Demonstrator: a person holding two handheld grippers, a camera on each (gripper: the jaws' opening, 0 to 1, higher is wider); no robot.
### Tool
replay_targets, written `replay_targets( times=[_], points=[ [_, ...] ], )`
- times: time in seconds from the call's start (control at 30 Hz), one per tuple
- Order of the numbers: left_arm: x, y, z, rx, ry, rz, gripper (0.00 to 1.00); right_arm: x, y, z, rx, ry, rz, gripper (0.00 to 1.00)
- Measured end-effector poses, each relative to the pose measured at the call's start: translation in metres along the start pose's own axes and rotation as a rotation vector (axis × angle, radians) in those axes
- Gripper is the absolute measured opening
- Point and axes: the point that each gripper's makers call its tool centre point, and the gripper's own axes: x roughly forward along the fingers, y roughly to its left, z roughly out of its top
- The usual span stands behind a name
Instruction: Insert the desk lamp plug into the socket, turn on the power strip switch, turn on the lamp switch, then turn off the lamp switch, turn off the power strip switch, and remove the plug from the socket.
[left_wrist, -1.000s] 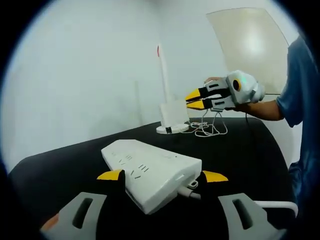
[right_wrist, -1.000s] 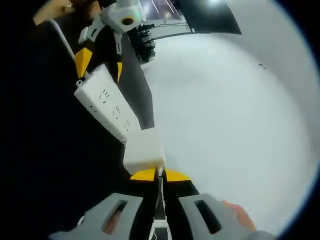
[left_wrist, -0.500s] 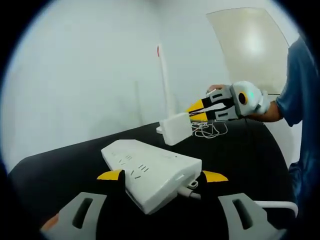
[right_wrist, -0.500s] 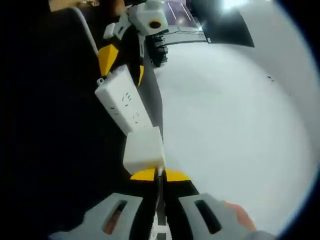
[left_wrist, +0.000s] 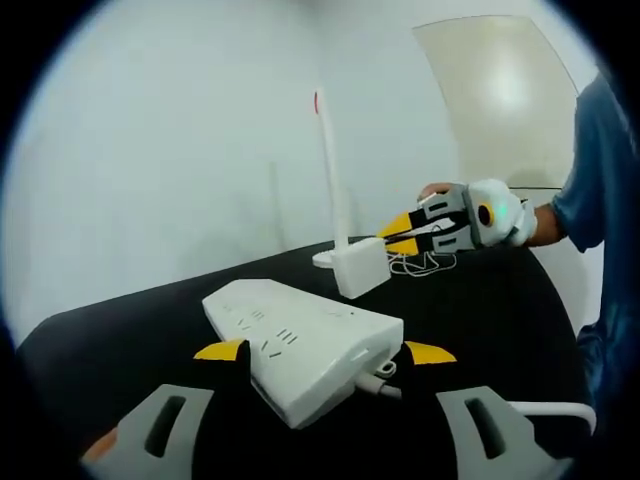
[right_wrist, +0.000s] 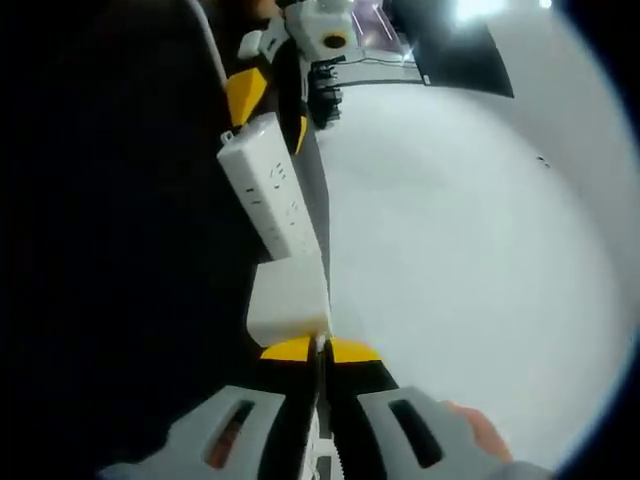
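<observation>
Step one in hand: I am carrying the plug toward the socket.

My right gripper is clenching the white plug block, hanging just past the power strip's far end at 1 o'clock; my left gripper is gripping the strip at its cable end on the black table; next, I judge, the prongs need lining up over a socket before pressing down.

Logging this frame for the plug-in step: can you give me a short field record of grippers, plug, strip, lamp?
left gripper: fingers either side of the power strip, holding it on the black table
right gripper: shut on the lamp plug
plug position: in the air near the strip's far end, not inserted
lamp: upright at the table's back edge, cable coiled beside its base
</observation>
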Motion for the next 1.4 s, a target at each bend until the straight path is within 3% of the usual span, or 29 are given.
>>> replay_targets(
  times=[0.43, 0.87, 1.17, 1.4],
  points=[
    [0.000, 0.001, 0.000, 0.001, 0.000, 0.001, 0.58, -0.010, 0.010, -0.003, -0.017, -0.002, 0.013, 0.07],
    [0.000, 0.002, 0.000, 0.002, 0.001, 0.002, 0.58, -0.016, 0.029, -0.013, -0.036, 0.004, 0.086, 0.10],
    [0.000, 0.002, 0.000, 0.002, 0.001, 0.002, 0.58, -0.013, 0.034, -0.019, 0.040, 0.001, 0.193, 0.12],
    [0.000, 0.002, 0.000, 0.003, 0.001, 0.003, 0.58, -0.009, 0.035, -0.023, 0.214, 0.005, 0.309, 0.14]
  ],
)
